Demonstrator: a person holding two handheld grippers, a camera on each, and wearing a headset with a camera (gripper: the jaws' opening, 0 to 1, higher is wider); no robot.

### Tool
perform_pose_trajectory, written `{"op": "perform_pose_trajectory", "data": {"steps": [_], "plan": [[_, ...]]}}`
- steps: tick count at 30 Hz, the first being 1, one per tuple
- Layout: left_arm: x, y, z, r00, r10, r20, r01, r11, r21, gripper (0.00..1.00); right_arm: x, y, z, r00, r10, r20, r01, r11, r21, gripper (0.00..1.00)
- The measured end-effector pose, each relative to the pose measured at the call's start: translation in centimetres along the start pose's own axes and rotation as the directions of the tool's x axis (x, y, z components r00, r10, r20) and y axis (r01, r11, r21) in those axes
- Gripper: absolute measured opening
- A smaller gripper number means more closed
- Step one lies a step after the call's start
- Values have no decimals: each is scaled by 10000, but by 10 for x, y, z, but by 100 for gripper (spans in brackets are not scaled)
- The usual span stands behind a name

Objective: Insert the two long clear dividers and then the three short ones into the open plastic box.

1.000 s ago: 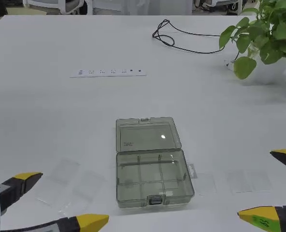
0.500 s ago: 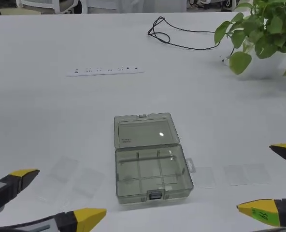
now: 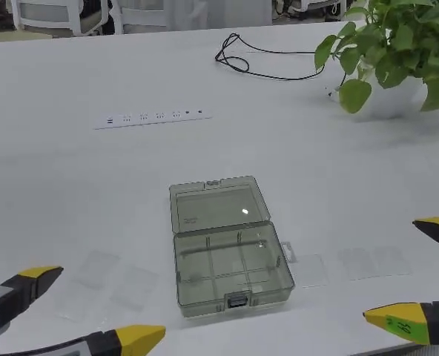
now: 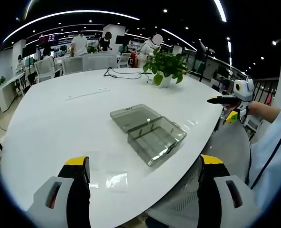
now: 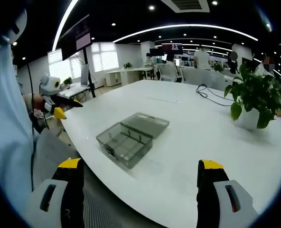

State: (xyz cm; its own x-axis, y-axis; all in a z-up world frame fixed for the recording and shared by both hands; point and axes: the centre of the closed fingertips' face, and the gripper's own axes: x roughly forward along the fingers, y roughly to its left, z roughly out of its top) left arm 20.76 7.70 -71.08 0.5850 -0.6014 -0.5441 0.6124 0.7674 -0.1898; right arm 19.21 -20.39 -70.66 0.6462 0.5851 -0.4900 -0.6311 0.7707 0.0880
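On the white table point(image 3: 71, 193), the open plastic box point(image 3: 230, 252) sat near the front edge. Its smoky clear lid lay flat just behind the base, and the latch faced the person. Thin lines crossed the inside of the base, but I could not tell whether they were ribs or fitted pieces. Just left of the box lay the larger clear dividers point(image 3: 134, 285), flat and faint against the white. Just right of it, three short clear dividers point(image 3: 357, 263) lay in a row. The left gripper point(image 3: 112, 300) hung in front and to the left of the box, its yellow-tipped jaws spread wide and holding nothing. The right gripper point(image 3: 390, 269) hung to the right of the box, likewise spread wide with nothing between its jaws. Well beyond the box lay a white power strip point(image 3: 151, 119). Farther beyond it were a looped black cable point(image 3: 249, 63) and a potted plant point(image 3: 390, 44).
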Motion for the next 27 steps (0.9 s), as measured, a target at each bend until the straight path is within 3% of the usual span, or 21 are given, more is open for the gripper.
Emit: {"op": "perform_pose_trajectory", "data": {"steps": [18,27], "plan": [[3,7,2,9994,179,298,-169,9992,-359,96,5,-1,10,9997,207,-107,-209,9996,-200,100],[4,11,0,9994,305,192,-297,9988,-392,94,6,-2,9,9997,205,-113,-206,9997,-158,100]]}}
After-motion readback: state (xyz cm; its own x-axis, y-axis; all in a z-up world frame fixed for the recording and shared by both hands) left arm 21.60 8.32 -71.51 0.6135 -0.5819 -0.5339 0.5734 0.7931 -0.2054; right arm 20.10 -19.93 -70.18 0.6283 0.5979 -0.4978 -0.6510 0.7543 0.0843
